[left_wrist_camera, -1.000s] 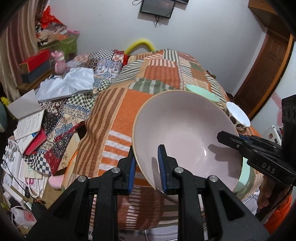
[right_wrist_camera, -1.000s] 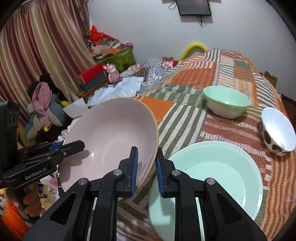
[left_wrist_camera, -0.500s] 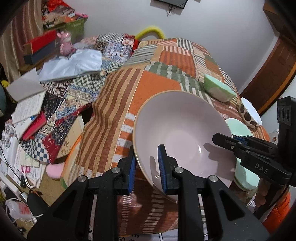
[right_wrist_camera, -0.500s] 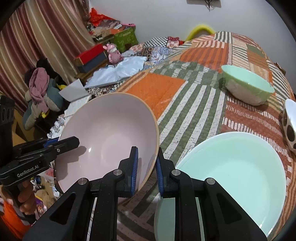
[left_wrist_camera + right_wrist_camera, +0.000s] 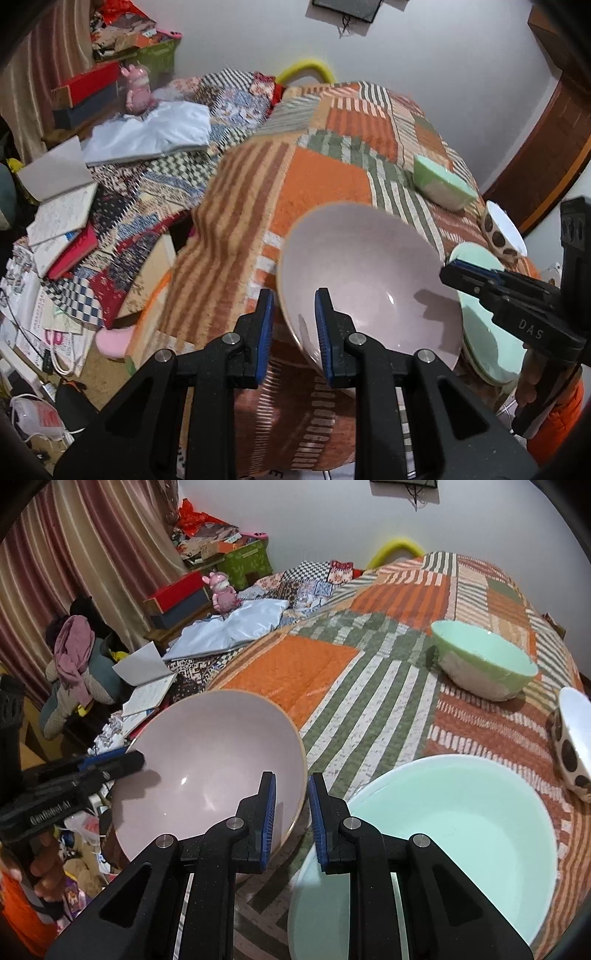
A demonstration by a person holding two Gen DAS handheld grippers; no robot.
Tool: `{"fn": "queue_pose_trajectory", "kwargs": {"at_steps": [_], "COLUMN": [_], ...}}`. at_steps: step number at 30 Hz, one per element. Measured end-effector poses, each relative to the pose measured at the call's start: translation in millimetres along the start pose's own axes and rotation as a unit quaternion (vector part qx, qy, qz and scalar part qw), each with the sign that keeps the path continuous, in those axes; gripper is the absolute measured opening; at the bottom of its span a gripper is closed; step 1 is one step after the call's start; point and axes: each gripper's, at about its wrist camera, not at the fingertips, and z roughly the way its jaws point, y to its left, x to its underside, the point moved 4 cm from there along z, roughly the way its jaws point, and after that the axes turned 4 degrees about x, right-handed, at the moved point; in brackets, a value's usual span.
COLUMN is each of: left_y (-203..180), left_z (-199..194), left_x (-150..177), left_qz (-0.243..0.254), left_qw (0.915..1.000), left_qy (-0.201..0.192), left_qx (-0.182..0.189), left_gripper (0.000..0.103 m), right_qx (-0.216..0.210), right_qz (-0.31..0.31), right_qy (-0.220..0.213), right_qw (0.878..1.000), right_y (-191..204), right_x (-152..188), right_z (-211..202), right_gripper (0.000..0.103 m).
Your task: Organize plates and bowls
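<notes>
A: Both tongs clamped on pink bowl rim: left tongs at its 9 o'clock, right tongs at 3, bowl off the quilt.

B: Next, probably nest into mint plate at 3 o'clock; keep level, release both together.

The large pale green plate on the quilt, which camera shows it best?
The right wrist view: the large pale green plate fills the lower right, nearly its whole inside visible. In the left wrist view only a sliver shows, hidden behind the pink bowl and right gripper.
</notes>
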Motion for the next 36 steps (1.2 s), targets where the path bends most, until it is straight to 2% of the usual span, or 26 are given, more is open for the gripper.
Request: {"fn": "queue_pose_trajectory", "kwargs": {"at_steps": [10, 12, 17, 19, 20, 24, 29, 36], "left_y": [-23, -31, -59, -72, -78, -108, -137, -163], "left_z": [-34, -36, -38, -38, -38, -33, -17, 24], "left_x": [-25, -30, -44, -51, -54, -71, -90, -116], "left_qz": [0.045, 0.05, 0.072, 0.082, 0.086, 0.101, 0.114, 0.115], "left_qw": [0.9977, 0.9974, 0.9955, 0.9946, 0.9942, 0.9923, 0.9913, 0.9927], "left_qy": [-0.041, -0.045, -0.058, -0.062, -0.064, -0.071, -0.065, -0.036], "left_qx": [-0.028, -0.026, -0.02, -0.015, -0.011, -0.007, -0.006, -0.003], "left_gripper": [0.022, 0.023, 0.039, 0.049, 0.051, 0.064, 0.065, 0.066], "right_qx": [0.02, 0.026, 0.047, 0.054, 0.059, 0.077, 0.08, 0.101], "right_qz": [0.018, 0.023, 0.035, 0.045, 0.05, 0.065, 0.082, 0.091], "right_qy": [-0.039, -0.047, -0.077, -0.087, -0.095, -0.11, -0.113, -0.107], "right_qw": [0.999, 0.998, 0.995, 0.994, 0.993, 0.989, 0.987, 0.985], "right_y": [-26, -33, -59, -71, -78, -102, -131, -170], "right_x": [-12, -15, -23, -26, -27, -32, -36, -47], "right_z": [-35, -43, -67, -76, -80, -91, -96, -92], "right_gripper": [0.018, 0.025, 0.031, 0.039, 0.044, 0.048, 0.048, 0.048]}}
